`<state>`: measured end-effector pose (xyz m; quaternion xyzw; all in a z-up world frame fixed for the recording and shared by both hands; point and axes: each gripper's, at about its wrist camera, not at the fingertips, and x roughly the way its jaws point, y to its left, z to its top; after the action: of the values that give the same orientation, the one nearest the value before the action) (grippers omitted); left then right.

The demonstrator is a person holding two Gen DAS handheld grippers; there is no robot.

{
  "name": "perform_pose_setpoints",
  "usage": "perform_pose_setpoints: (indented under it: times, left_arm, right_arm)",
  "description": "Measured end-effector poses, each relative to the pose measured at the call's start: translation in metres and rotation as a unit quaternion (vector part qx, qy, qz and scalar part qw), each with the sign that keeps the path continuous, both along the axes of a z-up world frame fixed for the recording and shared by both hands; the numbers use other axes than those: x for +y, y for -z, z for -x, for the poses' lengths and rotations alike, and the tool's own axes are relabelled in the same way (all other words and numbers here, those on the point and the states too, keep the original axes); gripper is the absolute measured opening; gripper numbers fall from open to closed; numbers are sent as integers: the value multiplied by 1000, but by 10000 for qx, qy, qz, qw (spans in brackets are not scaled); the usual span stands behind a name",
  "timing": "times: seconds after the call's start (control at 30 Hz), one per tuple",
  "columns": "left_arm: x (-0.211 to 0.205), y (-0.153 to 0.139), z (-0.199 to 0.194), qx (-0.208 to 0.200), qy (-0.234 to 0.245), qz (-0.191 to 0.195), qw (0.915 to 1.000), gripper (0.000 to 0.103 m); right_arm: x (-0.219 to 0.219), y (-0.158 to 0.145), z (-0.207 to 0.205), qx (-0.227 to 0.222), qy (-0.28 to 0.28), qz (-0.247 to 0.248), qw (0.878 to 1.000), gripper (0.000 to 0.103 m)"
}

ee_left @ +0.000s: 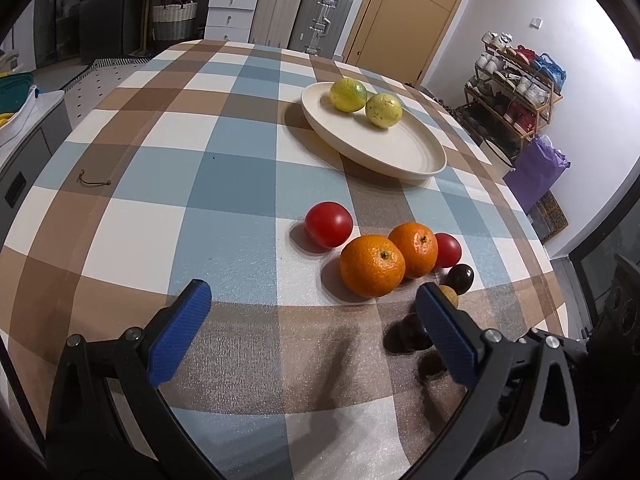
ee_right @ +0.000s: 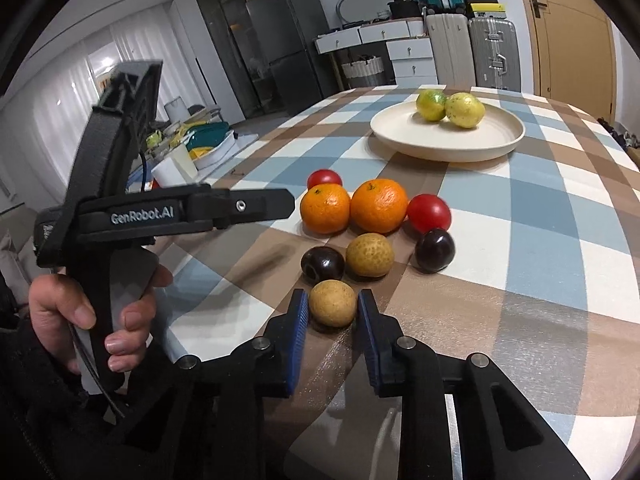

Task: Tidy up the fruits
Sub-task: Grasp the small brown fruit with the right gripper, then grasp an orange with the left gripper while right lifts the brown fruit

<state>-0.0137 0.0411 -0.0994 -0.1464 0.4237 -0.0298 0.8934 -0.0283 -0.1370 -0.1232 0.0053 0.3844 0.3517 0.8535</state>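
Fruit everywhere on this checked table [ee_right: 560, 240], and the right gripper [ee_right: 333, 306] has its jaws set either side of a small tan fruit [ee_right: 333, 309], the nearest one in the pile. The blue pads look just about touching its sides, though I can't swear they're actually squeezing yet. It sits on the table at the near edge of the bunch, with a second tan fruit [ee_right: 369, 255] and two dark plums [ee_right: 322, 264] just beyond, then two oranges [ee_right: 379, 206] and two tomatoes [ee_right: 429, 213]. The cream plate [ee_right: 500, 142] is further off with two yellow-green fruits [ee_right: 431, 105] on it.

My guess is the little tan one is light, round and thin-skinned, so it'll roll or pop out if pinched off-centre, and bruise if squeezed hard. Grabbing it across the widest part, like it's lined up now, seems right.

The left gripper [ee_left: 310, 302] hovers over the left side of the table with its jaws wide apart, holding nothing.
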Motion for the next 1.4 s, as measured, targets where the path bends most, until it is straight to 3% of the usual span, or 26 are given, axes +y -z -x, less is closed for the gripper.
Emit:
perform_pose_setpoints:
  times: [0.6, 0.73, 0.8, 0.83, 0.87, 1.4]
  left_arm:
    - [-18, 4, -30, 54, 449, 15, 9990, 100]
    - [-21, 7, -35, 80, 610, 129, 9980, 85]
    - [-21, 10, -36, 111, 703, 259, 9971, 69]
    - [-21, 12, -38, 126, 834, 382, 9957, 47]
    - [-21, 14, -38, 153, 930, 496, 9943, 38]
    - [-14, 1, -25, 33, 946, 685, 9932, 37]
  right_arm:
    - [-22, -6, -10, 14, 224, -353, 9991, 26]
    - [-26, -3, -12, 74, 258, -391, 9989, 26]
    - [-28, -3, -13, 85, 268, -422, 9987, 26]
    - [-29, -3, -13, 85, 270, -432, 9987, 26]
    - [-29, -3, -13, 84, 271, -446, 9986, 26]
    - [-33, -15, -10, -67, 306, -530, 9981, 26]
